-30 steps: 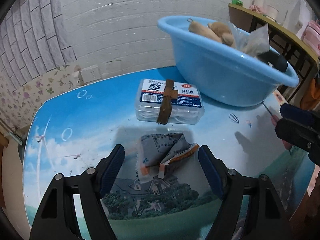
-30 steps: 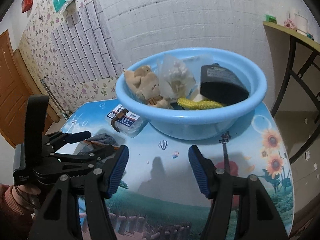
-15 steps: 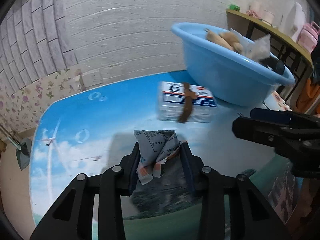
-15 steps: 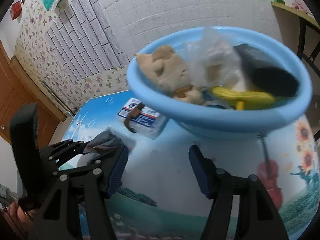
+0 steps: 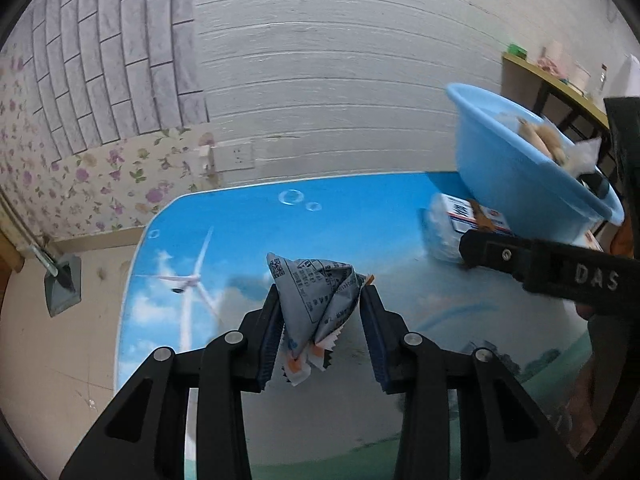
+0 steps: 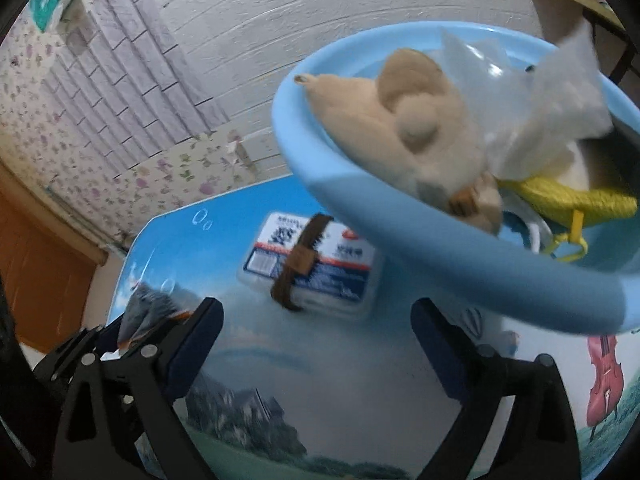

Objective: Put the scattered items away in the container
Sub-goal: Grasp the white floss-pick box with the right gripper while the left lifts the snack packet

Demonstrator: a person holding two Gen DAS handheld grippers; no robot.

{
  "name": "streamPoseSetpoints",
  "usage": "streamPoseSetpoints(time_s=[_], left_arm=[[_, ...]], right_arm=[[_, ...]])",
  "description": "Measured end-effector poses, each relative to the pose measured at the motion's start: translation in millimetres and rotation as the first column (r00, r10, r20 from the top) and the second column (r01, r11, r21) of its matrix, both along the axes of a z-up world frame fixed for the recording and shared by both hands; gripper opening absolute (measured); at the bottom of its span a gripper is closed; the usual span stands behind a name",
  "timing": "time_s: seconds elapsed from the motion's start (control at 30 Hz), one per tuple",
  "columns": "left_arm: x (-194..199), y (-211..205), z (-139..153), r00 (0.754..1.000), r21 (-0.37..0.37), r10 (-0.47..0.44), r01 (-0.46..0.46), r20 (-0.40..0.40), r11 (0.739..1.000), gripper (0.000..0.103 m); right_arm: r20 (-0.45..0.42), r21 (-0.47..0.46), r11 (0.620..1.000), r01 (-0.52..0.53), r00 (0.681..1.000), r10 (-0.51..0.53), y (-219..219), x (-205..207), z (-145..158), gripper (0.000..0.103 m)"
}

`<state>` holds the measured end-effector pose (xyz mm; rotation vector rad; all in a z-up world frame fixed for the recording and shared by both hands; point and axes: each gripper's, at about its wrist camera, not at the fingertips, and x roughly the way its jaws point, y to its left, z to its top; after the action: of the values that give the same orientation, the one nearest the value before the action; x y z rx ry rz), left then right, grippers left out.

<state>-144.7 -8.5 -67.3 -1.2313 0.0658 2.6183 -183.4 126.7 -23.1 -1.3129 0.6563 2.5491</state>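
My left gripper (image 5: pixel 320 316) is shut on a crumpled grey and orange sachet (image 5: pixel 316 296) and holds it above the table; the sachet also shows in the right wrist view (image 6: pixel 146 314). My right gripper (image 6: pixel 316 332) is open and empty, close to a clear plastic box with a blue label and a brown strap (image 6: pixel 310 266) that lies on the table. The box also shows in the left wrist view (image 5: pixel 452 224). The blue basin (image 6: pixel 400 232) stands just behind the box, holding a beige plush toy (image 6: pixel 404 120), a plastic bag and yellow cord. The basin shows at the right in the left wrist view (image 5: pixel 516 176).
The table (image 5: pixel 248 232) has a printed sky and landscape top and stands against a white brick wall with a socket (image 5: pixel 234 156). A wooden shelf (image 5: pixel 560 88) stands at the far right. A door (image 6: pixel 36 264) is at the left.
My left gripper has shut on the sachet and lifted it off the table, swinging left. My right gripper has moved forward and down toward the plastic box and basin.
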Motion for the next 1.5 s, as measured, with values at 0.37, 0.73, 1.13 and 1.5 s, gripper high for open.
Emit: streamPoseSetpoints(time_s=[0.37,0.73,1.13,1.5], left_arm=[[-7,-8,6,0.999,0.0,-0.015,0.015,-0.038,1.0,0.034],[-26,8,-20,0.997,-0.067,-0.051,0.055,0.06,0.996,0.061],[16,26,16,0.997,-0.026,-0.078,0.078,-0.011,0.997,0.036],[66,51,71,0.989,0.028,-0.102,0.106,-0.106,0.994,0.036]], right_arm=[[0.101,0.098,0.994,0.046,0.993,-0.056,-10,-32,-7,0.093],[0.107,0.103,0.99,-0.091,0.991,0.08,-12,-9,-4,0.085],[0.071,0.093,0.98,-0.177,0.983,0.171,-4,49,11,0.085],[-0.071,0.122,0.977,-0.177,0.98,0.187,7,96,54,0.084]])
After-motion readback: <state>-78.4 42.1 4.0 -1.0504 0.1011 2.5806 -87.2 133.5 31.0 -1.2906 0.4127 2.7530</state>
